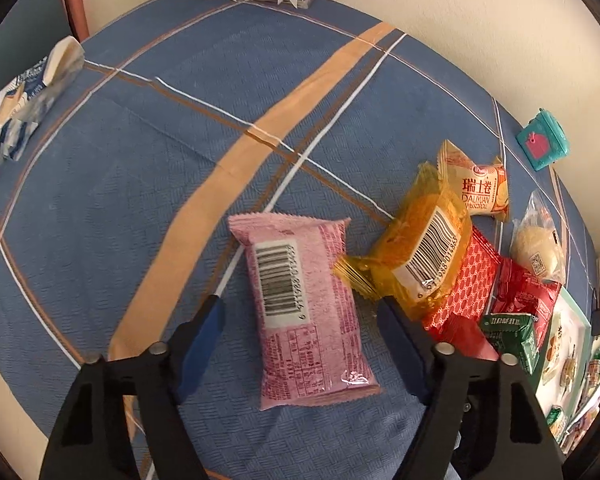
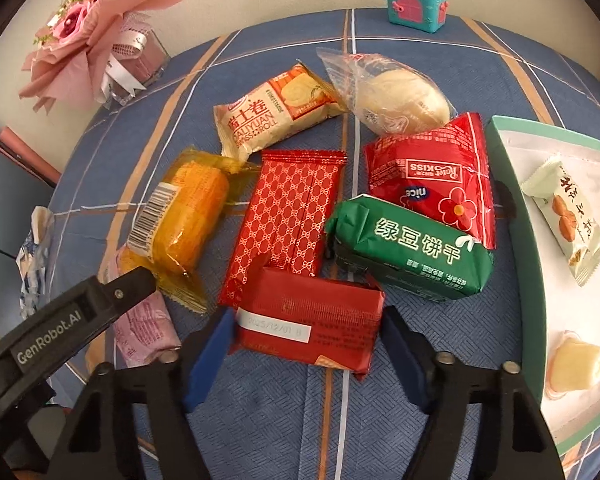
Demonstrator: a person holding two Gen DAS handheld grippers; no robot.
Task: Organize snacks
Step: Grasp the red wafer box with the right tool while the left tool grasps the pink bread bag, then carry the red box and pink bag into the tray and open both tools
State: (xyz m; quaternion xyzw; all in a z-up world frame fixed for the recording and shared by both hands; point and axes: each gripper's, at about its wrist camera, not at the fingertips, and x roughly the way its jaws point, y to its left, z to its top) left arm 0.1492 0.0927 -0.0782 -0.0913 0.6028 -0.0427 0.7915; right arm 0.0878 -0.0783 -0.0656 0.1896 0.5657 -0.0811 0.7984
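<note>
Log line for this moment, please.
left gripper: open, straddling pink packet | right gripper: open around red packet | tray: two snacks inside

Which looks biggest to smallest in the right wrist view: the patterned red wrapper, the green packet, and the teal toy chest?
1. patterned red wrapper
2. green packet, close to it in apparent size, so the order of these two is unsure
3. teal toy chest, clearly smallest, though it sits farthest from the camera

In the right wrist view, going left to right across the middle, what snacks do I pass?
orange transparent packet → red patterned packet → green mung bean biscuit pack → pale wrapped pastry, which lies in the tray.
</note>
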